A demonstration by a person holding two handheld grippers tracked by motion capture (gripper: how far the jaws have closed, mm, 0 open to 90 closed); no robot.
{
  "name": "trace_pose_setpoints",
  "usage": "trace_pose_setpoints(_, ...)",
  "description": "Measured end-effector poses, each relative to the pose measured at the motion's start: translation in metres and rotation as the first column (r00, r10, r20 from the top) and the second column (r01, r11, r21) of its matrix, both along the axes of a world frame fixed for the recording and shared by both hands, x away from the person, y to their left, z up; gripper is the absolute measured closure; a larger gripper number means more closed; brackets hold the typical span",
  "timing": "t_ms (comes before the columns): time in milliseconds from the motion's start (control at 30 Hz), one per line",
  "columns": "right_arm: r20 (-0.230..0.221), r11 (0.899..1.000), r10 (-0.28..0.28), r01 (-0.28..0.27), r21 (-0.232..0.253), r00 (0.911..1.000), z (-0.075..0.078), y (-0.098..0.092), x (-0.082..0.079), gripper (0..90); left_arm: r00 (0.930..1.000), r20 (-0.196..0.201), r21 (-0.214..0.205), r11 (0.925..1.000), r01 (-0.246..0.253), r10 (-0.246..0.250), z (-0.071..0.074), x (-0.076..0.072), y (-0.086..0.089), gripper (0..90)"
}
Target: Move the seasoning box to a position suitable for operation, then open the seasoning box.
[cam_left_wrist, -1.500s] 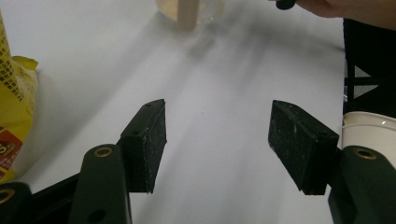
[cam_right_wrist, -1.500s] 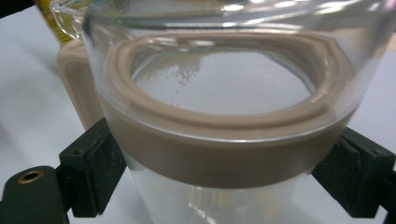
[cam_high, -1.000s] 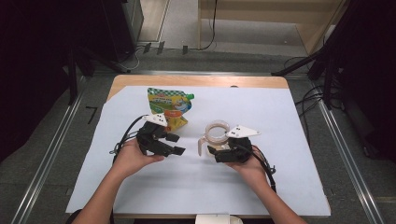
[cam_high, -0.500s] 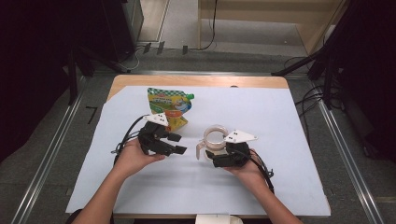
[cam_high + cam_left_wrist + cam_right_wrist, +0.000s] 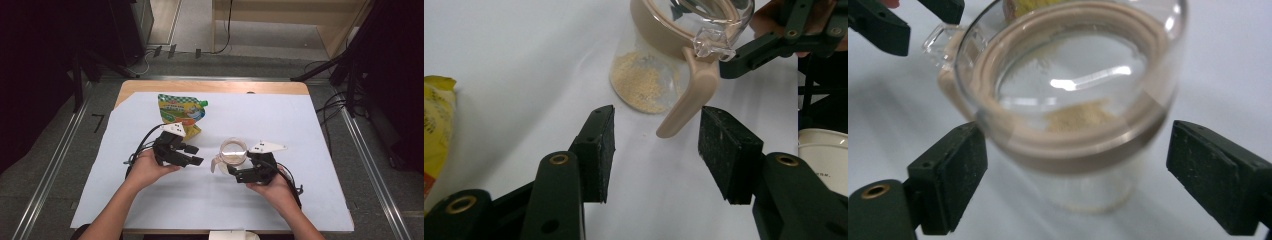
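Two grippers flank a clear glass jar that stands upright just right of centre in the high view, on the white sheet covering the table. The jar has a beige collar, a clear lid and a beige handle hanging toward the lower left, with pale crumbs on its bottom. The left gripper points right at that handle; its jaws have just been closing, and in the left gripper view the handle tip lies between the pads with a gap on both sides. The right gripper brackets the jar, the left pad at the collar, the right pad apart, so not clamped. A yellow-green pouch lies above the left gripper.
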State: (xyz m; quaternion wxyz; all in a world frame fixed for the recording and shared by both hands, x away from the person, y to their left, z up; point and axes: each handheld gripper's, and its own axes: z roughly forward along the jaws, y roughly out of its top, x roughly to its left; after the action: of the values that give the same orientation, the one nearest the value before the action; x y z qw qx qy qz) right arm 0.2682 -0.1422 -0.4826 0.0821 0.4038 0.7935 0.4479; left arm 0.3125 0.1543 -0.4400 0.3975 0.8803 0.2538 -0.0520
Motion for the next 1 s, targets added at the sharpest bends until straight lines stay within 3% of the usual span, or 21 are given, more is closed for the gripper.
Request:
trace_pose_setpoints(100, -0.018, 1.000, 0.009, -0.009, -0.013, 0.9998, 0.005, -0.007, -0.012, 13.1, 0.9999, -0.003, 0.019, 0.9997, 0.014, -0.014, -0.001, -0.002, -0.004, 52.9)
trace_pose_setpoints(200, 0.004, 0.999, 0.028, -0.028, -0.031, 0.9996, 0.010, -0.012, -0.023, 16.4, 0.9997, -0.005, 0.034, 0.9991, 0.024, -0.024, -0.003, -0.002, -0.009, 56.0)
trace_pose_setpoints(300, 0.031, 0.999, 0.032, -0.031, -0.042, 0.9990, 0.015, -0.017, -0.028, 23.6, 0.9995, -0.008, 0.015, 0.9994, 0.031, -0.031, -0.003, -0.003, -0.014, 61.0)
trace_pose_setpoints(367, 0.035, 0.999, 0.041, -0.040, -0.029, 0.9985, 0.016, -0.020, -0.028, 36.6, 0.9993, -0.014, 0.005, 0.9993, 0.036, -0.036, -0.003, -0.003, -0.017, 62.3)
trace_pose_setpoints(533, 0.008, 0.998, 0.061, -0.060, -0.009, 0.9981, 0.017, -0.026, -0.021, 62.4, 0.9978, 0.007, 0.048, 0.9967, 0.066, -0.066, -0.005, -0.006, -0.025, 71.9)
trace_pose_setpoints(667, 0.007, 0.999, 0.053, -0.053, -0.003, 0.9986, 0.019, -0.029, -0.019, 81.3, 0.9968, -0.004, 0.033, 0.9963, 0.079, -0.079, -0.004, -0.007, -0.031, 82.3)
trace_pose_setpoints(733, 0.012, 0.998, 0.058, -0.058, -0.008, 0.9982, 0.020, -0.029, -0.019, 89.2, 0.9975, 0.015, 0.026, 0.9973, 0.069, -0.069, -0.002, -0.008, -0.032, 84.3)
trace_pose_setpoints(867, 0.018, 0.999, 0.049, -0.048, -0.017, 0.9986, 0.022, -0.028, -0.020, 90.0, 0.9960, -0.012, 0.006, 0.9961, 0.089, -0.088, -0.003, -0.008, -0.033, 90.0)
trace_pose_setpoints(1000, 0.019, 0.999, 0.040, -0.040, -0.019, 0.9990, 0.021, -0.028, -0.020, 90.0, 0.9940, 0.040, 0.009, 0.9948, 0.102, -0.102, 0.001, -0.011, -0.035, 90.0)
